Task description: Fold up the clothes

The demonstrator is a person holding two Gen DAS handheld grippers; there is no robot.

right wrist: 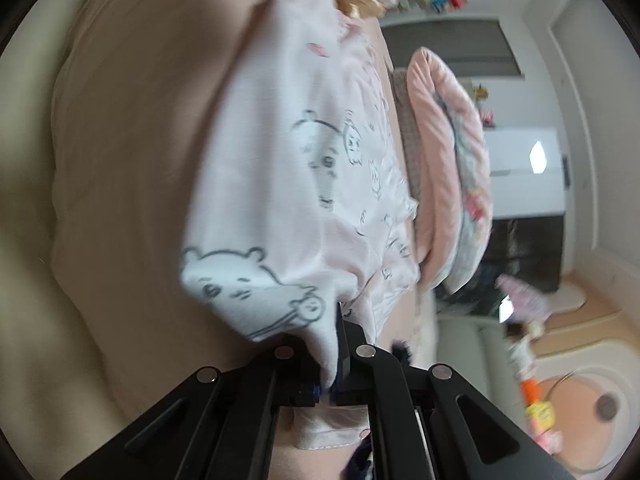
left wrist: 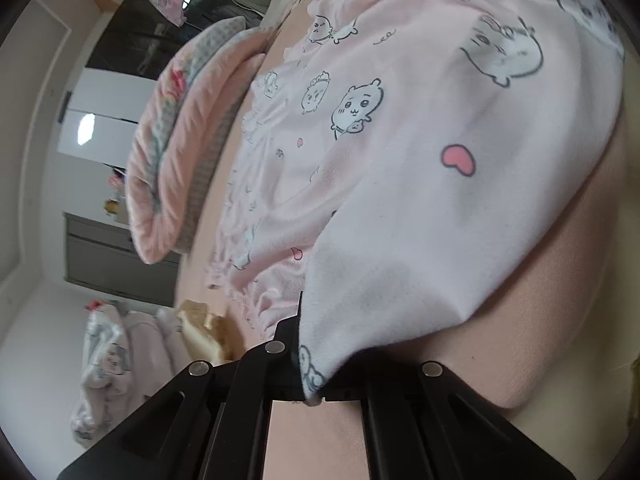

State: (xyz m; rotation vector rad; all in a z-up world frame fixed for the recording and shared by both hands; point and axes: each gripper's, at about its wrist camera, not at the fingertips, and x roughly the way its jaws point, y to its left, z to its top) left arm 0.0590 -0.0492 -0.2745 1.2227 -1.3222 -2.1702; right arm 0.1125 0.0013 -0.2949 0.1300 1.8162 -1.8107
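— Clamped tight in the left gripper [left wrist: 306, 360]: one corner of the pink printed garment [left wrist: 420, 152]. Same on the right gripper [right wrist: 334, 364], clenched on another corner.

— Stretched between both, spread forward over the bed [left wrist: 540, 320]. Equally near either hand.

— Far hem blurred; fingertips buried under cloth.

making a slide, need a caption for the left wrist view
Left gripper shut on an edge of the pink printed garment, spread across a bed.

Pale walls [left wrist: 36, 160] and a dark glass-fronted cabinet [left wrist: 132, 40] are shown; a rolled pink quilt [left wrist: 172, 168] lies on what appears to be a bed [right wrist: 120, 160].
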